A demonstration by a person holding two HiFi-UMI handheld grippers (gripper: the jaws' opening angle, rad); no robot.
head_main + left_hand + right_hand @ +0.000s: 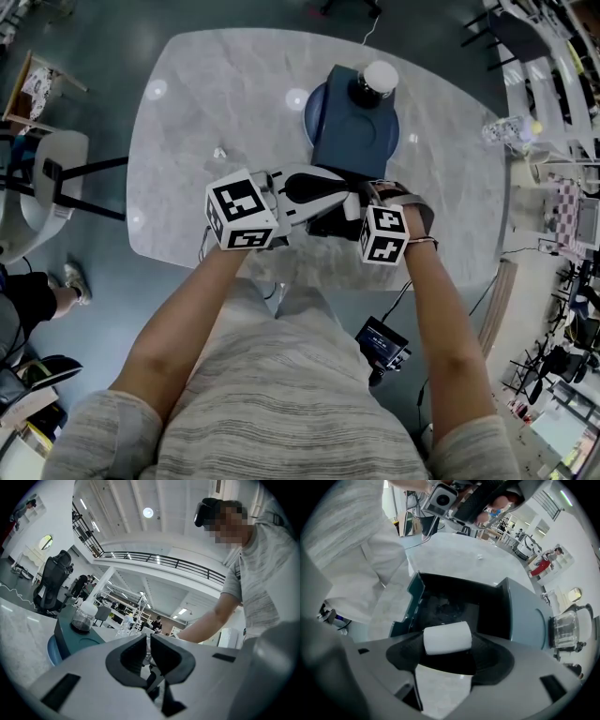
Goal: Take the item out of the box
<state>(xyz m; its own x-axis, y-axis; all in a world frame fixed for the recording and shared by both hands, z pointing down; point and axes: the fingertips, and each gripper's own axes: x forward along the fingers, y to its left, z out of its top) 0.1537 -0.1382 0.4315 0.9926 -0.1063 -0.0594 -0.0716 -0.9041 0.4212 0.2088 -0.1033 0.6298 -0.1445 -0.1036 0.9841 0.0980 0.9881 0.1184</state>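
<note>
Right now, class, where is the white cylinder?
In the right gripper view, centre: the white cylinder is held between the right gripper's fingers, the open teal box behind it.

Glossy marble-look table [187, 122] — matt box [525, 611], smooth white cylinder [446, 638], clear glass jar [83, 618]

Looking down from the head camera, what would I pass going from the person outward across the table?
Left gripper and right gripper side by side, the right one's fingers shut on a white cylinder → dark teal box → white-lidded jar on the box's far end.
</note>
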